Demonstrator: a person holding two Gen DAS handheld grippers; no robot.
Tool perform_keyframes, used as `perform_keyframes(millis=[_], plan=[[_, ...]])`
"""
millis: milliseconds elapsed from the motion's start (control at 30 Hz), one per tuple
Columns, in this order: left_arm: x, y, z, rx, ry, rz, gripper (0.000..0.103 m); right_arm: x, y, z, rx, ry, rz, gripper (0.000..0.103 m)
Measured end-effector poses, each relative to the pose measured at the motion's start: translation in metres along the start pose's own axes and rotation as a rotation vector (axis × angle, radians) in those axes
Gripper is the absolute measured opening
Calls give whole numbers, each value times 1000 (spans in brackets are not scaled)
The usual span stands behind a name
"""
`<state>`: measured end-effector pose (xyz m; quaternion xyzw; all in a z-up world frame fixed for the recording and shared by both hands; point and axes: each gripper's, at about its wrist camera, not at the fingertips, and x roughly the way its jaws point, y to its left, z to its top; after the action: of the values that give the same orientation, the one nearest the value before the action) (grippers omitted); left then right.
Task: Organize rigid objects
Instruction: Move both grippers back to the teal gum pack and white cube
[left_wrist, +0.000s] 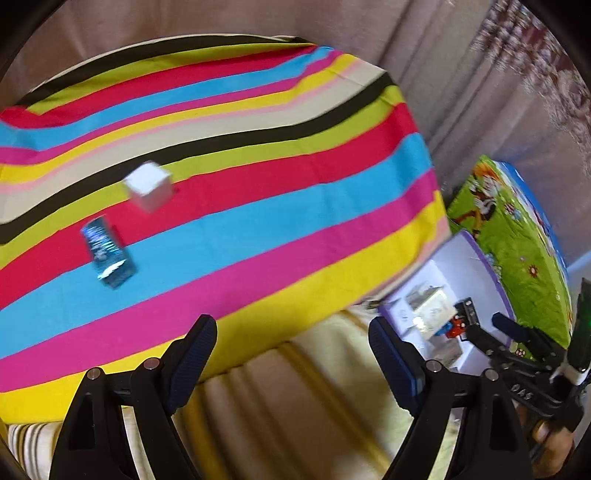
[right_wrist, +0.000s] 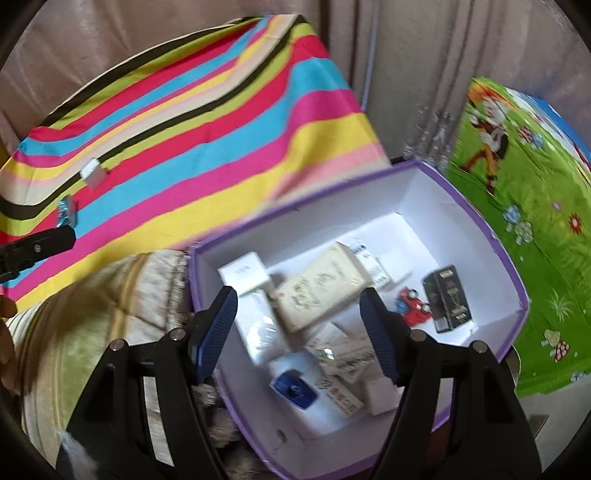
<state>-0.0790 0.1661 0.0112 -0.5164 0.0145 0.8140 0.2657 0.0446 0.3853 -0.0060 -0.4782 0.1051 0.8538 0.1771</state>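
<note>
While the right gripper (right_wrist: 299, 325) is hanging released and empty over the purple box (right_wrist: 509, 258) of packed items, the left gripper (left_wrist: 291, 350), jaws wide and empty, is seemingly heading for the white cube (left_wrist: 148, 186) and blue carton (left_wrist: 107, 253) on the striped cloth (left_wrist: 295, 192), needing a squared descent next.

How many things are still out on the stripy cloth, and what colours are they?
White box: 1
Blue shiny box: 1
Total on the striped cloth: 2

The other items already lie in the purple-rimmed box; that pile is too blurred to count exactly.
</note>
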Motion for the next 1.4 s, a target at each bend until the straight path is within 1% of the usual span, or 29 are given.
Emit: perform_keyframes(millis=[67,233,333,433,533,600,700,833,867,967,1133,1233,1400], plan=[[-5,22,-1,-19,-10,14,85,-2,10,3,-21,-9,11,72],[-17,61,-4,-52,-41,41,85,-3,36,11,-69,-20,37,72],[-21,85,-6,-66,-65,36,85,-2,53,16,-98,-24,55,72],[-22,106,-4,-61,-57,39,85,-1,70,22,-125,-32,63,72],[-20,119,0,-42,-46,52,85,2,85,29,-154,-33,96,72],[-18,129,4,-29,-44,67,85,4,94,33,-171,-35,93,72],[-12,137,11,25,-38,78,85,9,108,39,-200,-37,105,72],[4,139,20,172,-13,103,85,17,125,47,-229,-28,130,72],[7,141,22,188,-6,102,85,19,130,50,-239,-25,136,72],[15,146,28,227,10,63,85,26,142,56,-264,-17,144,72],[21,148,40,294,17,42,85,39,161,67,-292,0,163,72],[28,149,46,337,35,28,85,45,172,75,-307,6,181,72],[44,148,51,413,93,23,85,55,194,91,-354,0,190,72]])
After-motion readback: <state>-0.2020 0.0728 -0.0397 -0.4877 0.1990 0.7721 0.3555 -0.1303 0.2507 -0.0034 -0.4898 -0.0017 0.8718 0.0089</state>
